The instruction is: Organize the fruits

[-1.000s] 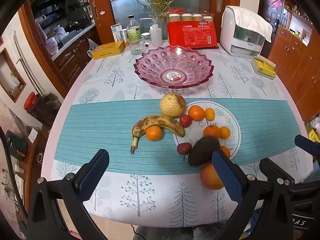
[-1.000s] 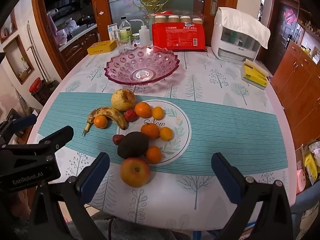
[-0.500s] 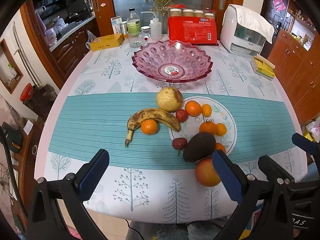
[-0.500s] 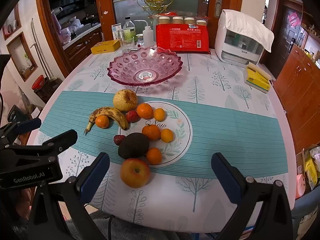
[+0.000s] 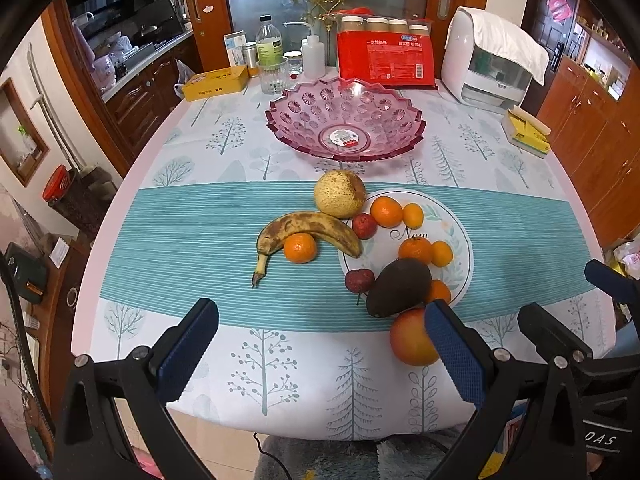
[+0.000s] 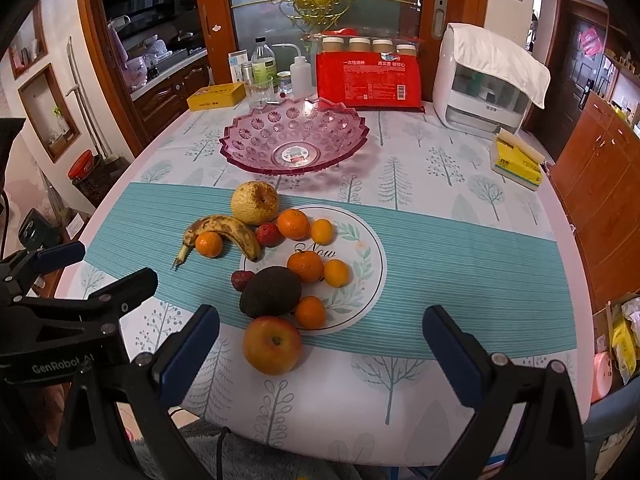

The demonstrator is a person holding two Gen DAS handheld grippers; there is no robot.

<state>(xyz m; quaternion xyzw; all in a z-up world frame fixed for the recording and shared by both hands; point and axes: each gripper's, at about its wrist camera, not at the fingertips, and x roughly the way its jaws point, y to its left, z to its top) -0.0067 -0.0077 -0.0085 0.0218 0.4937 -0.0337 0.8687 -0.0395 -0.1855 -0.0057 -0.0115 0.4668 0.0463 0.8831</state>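
An empty pink glass bowl (image 5: 344, 122) (image 6: 294, 140) stands mid-table. In front of it lie a pear (image 5: 339, 199) (image 6: 255, 202), a spotted banana (image 5: 308, 230) (image 6: 224, 232), an avocado (image 5: 399, 286) (image 6: 271, 297), an apple (image 5: 412, 338) (image 6: 272, 345), small red fruits and several tangerines, some on a flat white plate (image 5: 460, 240) (image 6: 360, 264). My left gripper (image 5: 320, 344) hangs open over the near table edge, its right finger in front of the apple. My right gripper (image 6: 320, 344) is open too, just right of the apple, holding nothing.
At the back stand a red package (image 5: 386, 60), bottles (image 5: 269, 46), a drinking glass (image 5: 273, 76), a yellow box (image 5: 216, 82) and a white appliance (image 5: 492, 66). A yellow tissue pack (image 6: 518, 164) lies at the right edge. Wooden cabinets flank the table.
Both grippers have pulled back and risen slightly, so the table and fruit appear a little farther away. No fruit has moved, and both grippers stay open.
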